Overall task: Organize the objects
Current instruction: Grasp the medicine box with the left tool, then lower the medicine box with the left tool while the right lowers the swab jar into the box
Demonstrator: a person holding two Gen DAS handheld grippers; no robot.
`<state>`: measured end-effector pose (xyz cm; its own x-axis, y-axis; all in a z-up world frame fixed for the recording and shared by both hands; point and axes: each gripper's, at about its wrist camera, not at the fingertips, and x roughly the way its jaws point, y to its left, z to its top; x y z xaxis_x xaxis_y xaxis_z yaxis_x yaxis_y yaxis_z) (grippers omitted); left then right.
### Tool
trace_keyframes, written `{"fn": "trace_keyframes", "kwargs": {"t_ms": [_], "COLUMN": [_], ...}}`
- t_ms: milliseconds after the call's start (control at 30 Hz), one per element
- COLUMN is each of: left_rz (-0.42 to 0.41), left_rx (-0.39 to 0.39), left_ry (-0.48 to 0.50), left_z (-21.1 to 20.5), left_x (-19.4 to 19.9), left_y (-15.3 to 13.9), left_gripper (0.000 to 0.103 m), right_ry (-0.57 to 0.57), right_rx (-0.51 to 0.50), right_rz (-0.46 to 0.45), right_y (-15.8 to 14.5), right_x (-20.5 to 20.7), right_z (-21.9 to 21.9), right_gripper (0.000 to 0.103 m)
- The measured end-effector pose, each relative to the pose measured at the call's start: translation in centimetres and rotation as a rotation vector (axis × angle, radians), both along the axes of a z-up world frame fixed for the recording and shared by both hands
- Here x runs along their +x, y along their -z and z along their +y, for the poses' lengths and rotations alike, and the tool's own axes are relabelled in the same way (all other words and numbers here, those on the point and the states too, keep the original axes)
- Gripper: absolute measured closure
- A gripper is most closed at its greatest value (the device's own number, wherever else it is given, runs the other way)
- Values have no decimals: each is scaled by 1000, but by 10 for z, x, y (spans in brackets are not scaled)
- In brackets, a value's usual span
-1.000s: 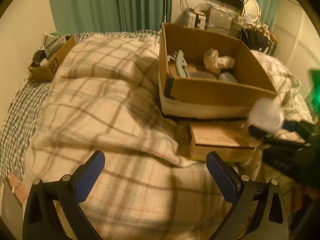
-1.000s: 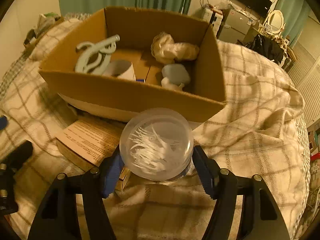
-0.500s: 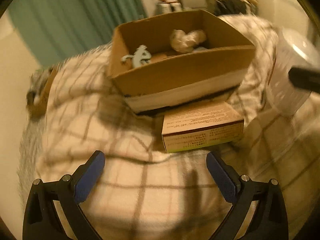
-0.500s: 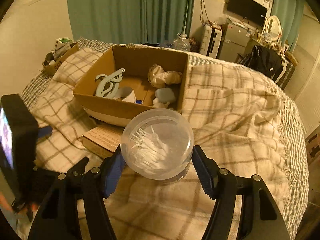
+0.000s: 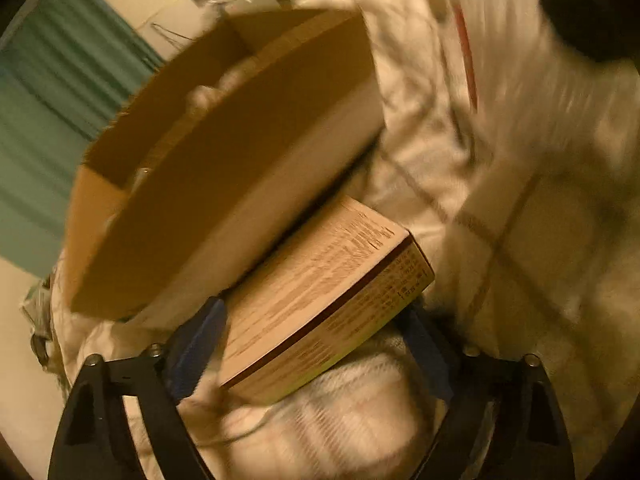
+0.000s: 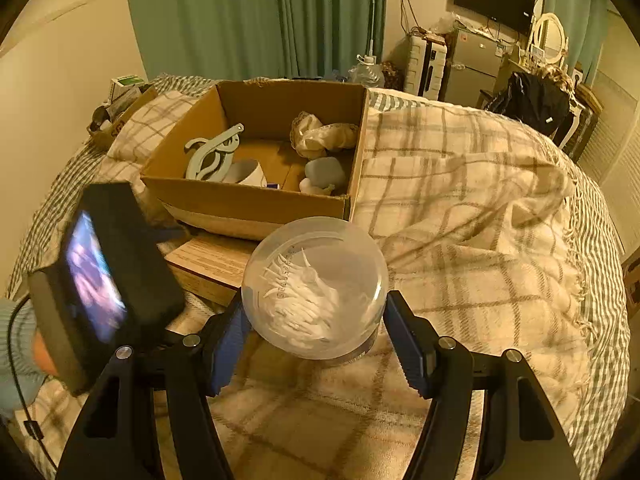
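Observation:
My right gripper is shut on a round clear plastic tub of white picks and holds it above the plaid blanket. An open cardboard box sits on the bed beyond it, holding a pale blue hanger, a crumpled cloth and other items. A flat printed carton lies against the box's near wall; it also shows in the right wrist view. My left gripper is open, its blue pads on either side of the carton's near end. The left wrist view is blurred.
The plaid blanket covers the bed. The left gripper's body with a lit screen sits at the left of the right wrist view. A small box of clutter stands at the bed's far left. Furniture and green curtains line the back.
My left gripper has moved forward and tilted, so its open pads now straddle the flat carton. My right gripper has lifted and pulled back with the tub still in it.

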<state>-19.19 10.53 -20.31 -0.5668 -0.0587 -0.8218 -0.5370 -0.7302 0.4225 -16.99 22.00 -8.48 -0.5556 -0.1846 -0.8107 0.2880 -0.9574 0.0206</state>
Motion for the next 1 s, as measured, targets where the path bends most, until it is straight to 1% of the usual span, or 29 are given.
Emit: {"fn": "trace_keyframes", "kwargs": {"t_ms": [33,100,133,167,267,333,467,567,633,700,733,800,867,1000], "left_rz": [-6,9,17,19,13,33,54,53,62,103,138,164,207,273], "left_rx": [6,16,35,64,134,170,266,367,449,471,480,504,531,571], "left_ry": [-6,-38,-59,-75,-89,-101,-160,-226,-239,-243,-245,-243,-252,-273], "left_z": [0,-4,-8,-12,-21,-26,-44,-63,-74,-77,-80,-84,-90,-99], "left_x": [-3,-9,-11,-12,-6,4,19,28,37,41,46,49,52,42], "left_y": [1,-2,-7,-13,-29,-45,-78,-104,-125,-142,-157,-174,-198,-234], "left_gripper": [27,45,53,53,58,63,69,71,71,71,71,71,71,71], "right_ry": [3,11,14,17,23,25,24,21,12,-1,-9,-19,-21,-27], "right_rx": [-4,-4,-1,4,16,19,26,30,28,29,32,36,39,46], "right_rz": [-5,-7,-6,-5,0,3,28,62,88,111,125,159,202,291], "right_y": [1,1,0,0,-2,-5,-17,-29,-41,-52,-59,-72,-90,-128], "right_x": [0,1,2,3,9,14,26,36,44,51,54,56,56,48], "right_z": [0,1,1,0,-1,-3,-7,-12,-16,-21,-23,-27,-31,-41], "right_gripper": [37,37,37,37,38,38,38,38,39,39,39,39,39,39]}}
